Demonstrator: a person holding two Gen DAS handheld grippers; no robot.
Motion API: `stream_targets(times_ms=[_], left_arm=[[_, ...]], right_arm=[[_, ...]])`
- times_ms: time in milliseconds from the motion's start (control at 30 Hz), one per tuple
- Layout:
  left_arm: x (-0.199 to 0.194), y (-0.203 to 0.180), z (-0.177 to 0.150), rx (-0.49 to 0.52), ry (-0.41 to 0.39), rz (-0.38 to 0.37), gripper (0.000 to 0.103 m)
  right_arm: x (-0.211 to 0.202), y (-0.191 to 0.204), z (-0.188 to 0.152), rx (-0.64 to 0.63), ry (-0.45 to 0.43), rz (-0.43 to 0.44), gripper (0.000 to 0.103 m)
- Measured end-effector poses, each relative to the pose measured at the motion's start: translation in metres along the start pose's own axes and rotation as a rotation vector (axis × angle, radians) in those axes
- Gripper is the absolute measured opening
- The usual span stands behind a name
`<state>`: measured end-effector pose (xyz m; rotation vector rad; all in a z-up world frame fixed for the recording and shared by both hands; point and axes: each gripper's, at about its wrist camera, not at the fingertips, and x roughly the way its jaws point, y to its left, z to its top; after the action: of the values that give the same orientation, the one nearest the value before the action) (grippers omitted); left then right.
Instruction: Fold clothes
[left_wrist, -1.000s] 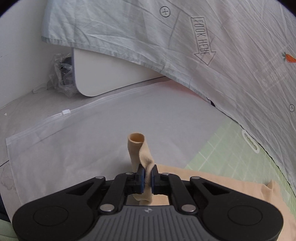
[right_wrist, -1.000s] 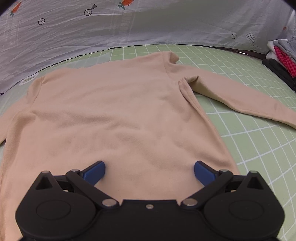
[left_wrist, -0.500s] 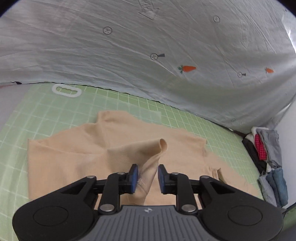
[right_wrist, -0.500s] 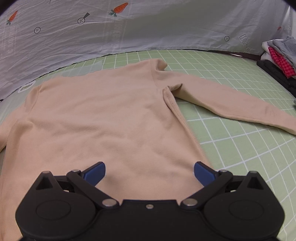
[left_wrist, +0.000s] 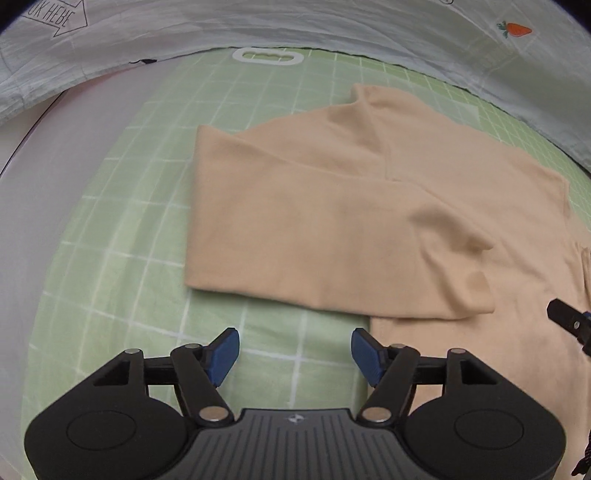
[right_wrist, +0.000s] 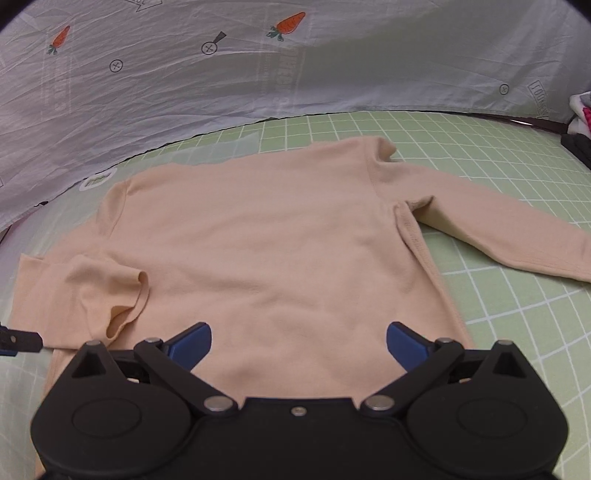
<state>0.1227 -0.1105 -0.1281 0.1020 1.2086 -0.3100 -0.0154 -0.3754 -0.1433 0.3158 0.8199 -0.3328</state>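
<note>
A pale sheet printed with carrots (right_wrist: 288, 23) hangs behind my bench, and a green gridded mat (left_wrist: 122, 280) covers the work surface. On my left, the left fingers (left_wrist: 294, 354) have just been opening and now stand apart with nothing between them, hovering over bare mat beside the sweater's edge. The left sleeve (left_wrist: 332, 236) lies folded across the body, its cuff resting on the chest, which I take as the first fold laid in. The beige sweater (right_wrist: 280, 236) lies flat on the mat. My right fingers (right_wrist: 299, 343) are spread wide above its hem, gripping nothing. Further right, the other sleeve (right_wrist: 509, 236) stretches out unfolded, likely next.
</note>
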Motion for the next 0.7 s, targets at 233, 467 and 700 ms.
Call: stream_targets(times_ms=[233, 467, 700], left_arm=[[0.004, 0.001, -0.004, 0.084, 0.006, 0.014, 0.081], [0.009, -0.002, -0.002, 0.118, -0.004, 0.020, 0.093], [0.013, -0.006, -0.004, 0.169, -0.015, 0.035, 0.101]], right_arm=[[0.028, 0.052, 0.024, 0.085, 0.065, 0.235, 0.063], [0.035, 0.081, 0.013, 0.099, 0.138, 0.305, 0.029], [0.036, 0.087, 0.008, 0.055, 0.157, 0.257, 0.030]])
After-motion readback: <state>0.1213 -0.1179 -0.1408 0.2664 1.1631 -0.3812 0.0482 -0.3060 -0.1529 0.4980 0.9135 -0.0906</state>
